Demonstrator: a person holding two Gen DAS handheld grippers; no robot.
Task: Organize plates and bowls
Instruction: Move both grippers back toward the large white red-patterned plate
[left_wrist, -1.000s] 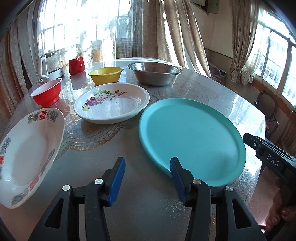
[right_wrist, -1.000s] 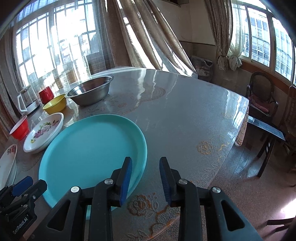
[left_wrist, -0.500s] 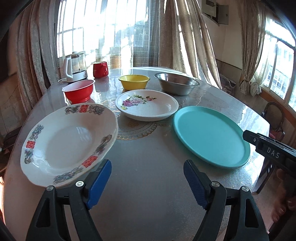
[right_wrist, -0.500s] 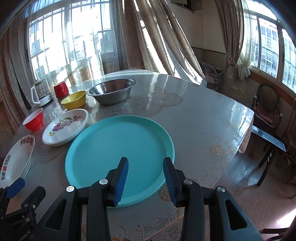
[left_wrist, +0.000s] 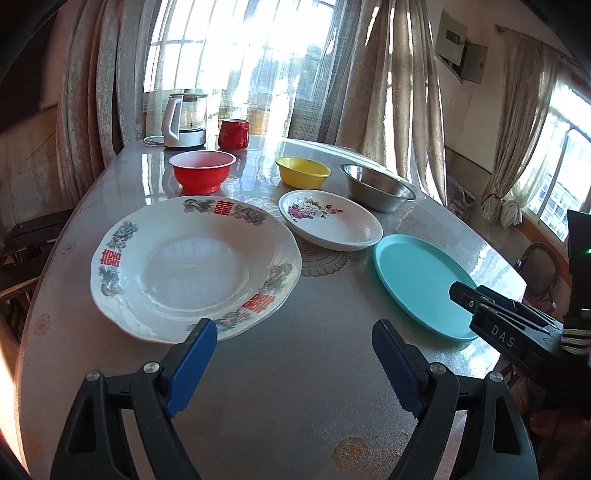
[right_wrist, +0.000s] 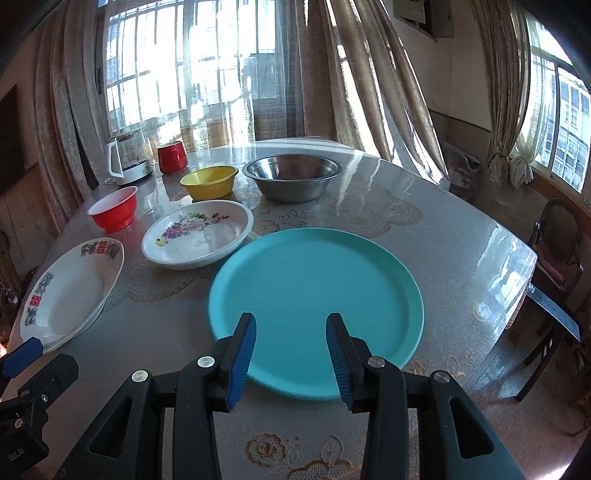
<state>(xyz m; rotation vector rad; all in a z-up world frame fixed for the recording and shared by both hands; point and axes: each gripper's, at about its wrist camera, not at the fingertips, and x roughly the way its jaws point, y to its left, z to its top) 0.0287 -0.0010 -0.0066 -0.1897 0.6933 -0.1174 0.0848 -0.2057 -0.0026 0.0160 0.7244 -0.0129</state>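
Observation:
A large white plate with red characters (left_wrist: 192, 266) lies just beyond my left gripper (left_wrist: 293, 328). Its jaws are opening wide and nothing is between them. The teal plate (right_wrist: 314, 284) lies flat in front of my right gripper (right_wrist: 291, 319), which is open a little over the plate's near rim and holds nothing. Between the two plates sits a flowered white plate (left_wrist: 332, 221). Behind it stand a red bowl (left_wrist: 201, 173), a yellow bowl (left_wrist: 303, 171) and a steel bowl (left_wrist: 376, 188).
A glass kettle (left_wrist: 183, 118) and a red mug (left_wrist: 232, 133) stand at the far edge of the round table (left_wrist: 295, 387). A dark chair (right_wrist: 557, 251) stands off the table's right side. Curtains and windows are behind.
Both grippers drew back and swung left. The left jaws spread much wider and the white plate came to the middle of its view. The right jaws widened a little.

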